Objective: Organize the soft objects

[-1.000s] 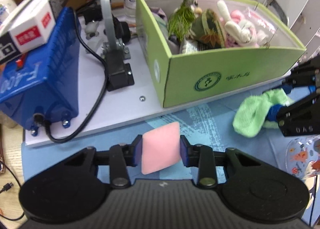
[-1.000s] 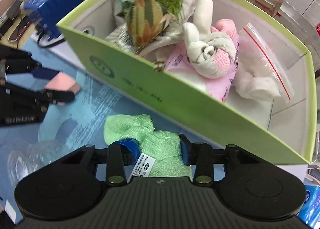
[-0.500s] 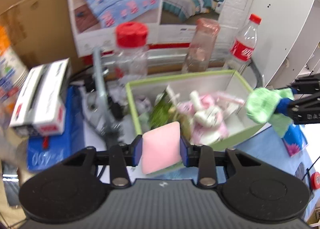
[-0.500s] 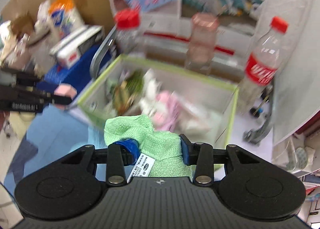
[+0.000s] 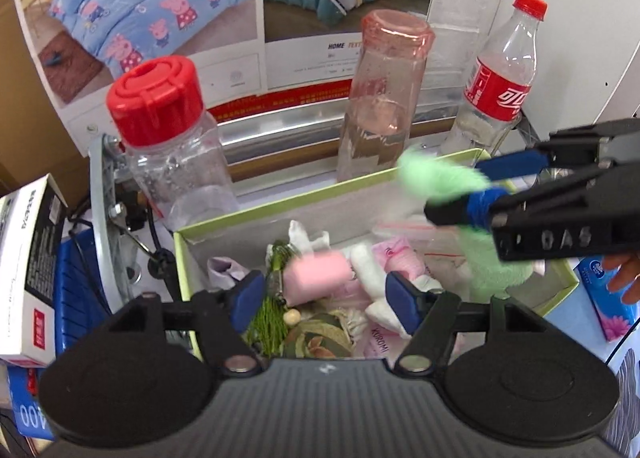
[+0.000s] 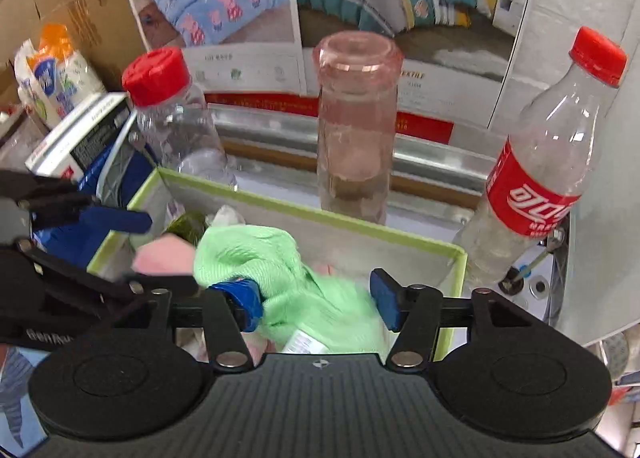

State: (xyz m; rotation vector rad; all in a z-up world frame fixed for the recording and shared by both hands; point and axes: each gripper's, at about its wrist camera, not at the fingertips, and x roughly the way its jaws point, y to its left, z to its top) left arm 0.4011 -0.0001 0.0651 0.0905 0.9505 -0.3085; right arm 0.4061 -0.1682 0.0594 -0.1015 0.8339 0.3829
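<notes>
Both grippers hang over the green box (image 5: 280,202) of soft toys. My left gripper (image 5: 324,300) is open; the pink sponge (image 5: 318,278) is blurred between and beyond its fingers, free of the pads, above the toy pile. It also shows in the right wrist view (image 6: 164,254). My right gripper (image 6: 316,302) is open; the green cloth (image 6: 288,278) still drapes over its left pad and hangs into the box (image 6: 320,206). In the left wrist view the cloth (image 5: 440,182) trails from the right gripper (image 5: 500,190).
Behind the box stand a red-capped jar (image 5: 168,142), a pink tumbler (image 5: 384,98) and a cola bottle (image 5: 500,86). A blue machine with a white carton (image 5: 28,278) is at the left. A blue tissue pack (image 5: 608,298) lies at the right.
Both grippers moved in over the box and opened. The pink sponge left the left pads and is dropping. The green cloth is slipping from the right gripper.
</notes>
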